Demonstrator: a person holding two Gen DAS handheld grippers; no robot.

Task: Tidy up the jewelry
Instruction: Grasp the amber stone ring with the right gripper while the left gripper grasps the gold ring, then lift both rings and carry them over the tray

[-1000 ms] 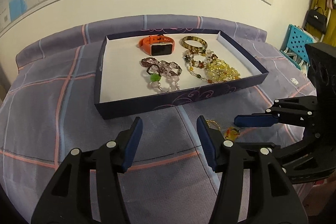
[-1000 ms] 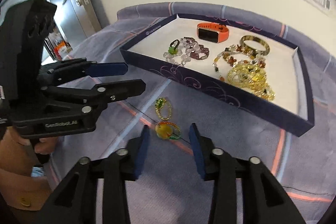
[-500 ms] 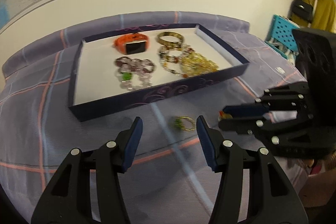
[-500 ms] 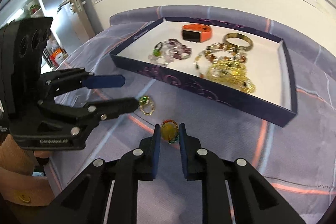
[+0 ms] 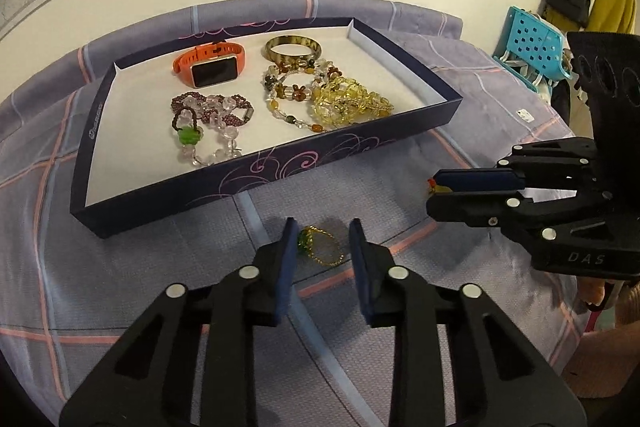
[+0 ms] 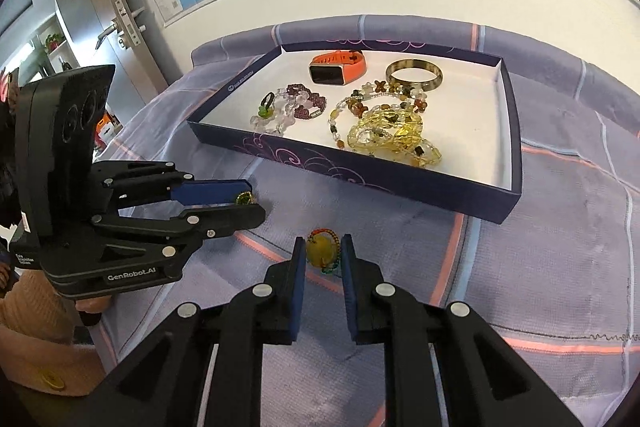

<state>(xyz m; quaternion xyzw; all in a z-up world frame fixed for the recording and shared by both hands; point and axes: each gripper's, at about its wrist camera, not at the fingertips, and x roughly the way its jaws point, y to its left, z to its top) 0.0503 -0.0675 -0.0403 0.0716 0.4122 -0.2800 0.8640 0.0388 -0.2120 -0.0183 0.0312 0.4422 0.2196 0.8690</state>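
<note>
A dark blue tray (image 5: pixel 280 171) with a white floor holds an orange watch (image 5: pixel 210 67), a bangle (image 5: pixel 292 47) and several bead bracelets (image 5: pixel 208 127). On the cloth in front of it, a gold chain ring with a green stone (image 5: pixel 320 245) lies between the half-closed fingers of my left gripper (image 5: pixel 322 239), apart from both pads. My right gripper (image 6: pixel 323 251) is shut on a yellow bead pendant with a coloured bead loop (image 6: pixel 320 251). The tray (image 6: pixel 400 183) also shows in the right wrist view, and so does the left gripper (image 6: pixel 240 205).
The table wears a purple checked cloth (image 5: pixel 120 287). A blue plastic crate (image 5: pixel 532 43) stands to the far right, with bags hanging above it. A wall map runs behind the tray. A door (image 6: pixel 104 27) is at the left.
My left gripper moved in over the green-stone ring and narrowed around it. My right gripper closed from wide open onto the yellow pendant.
</note>
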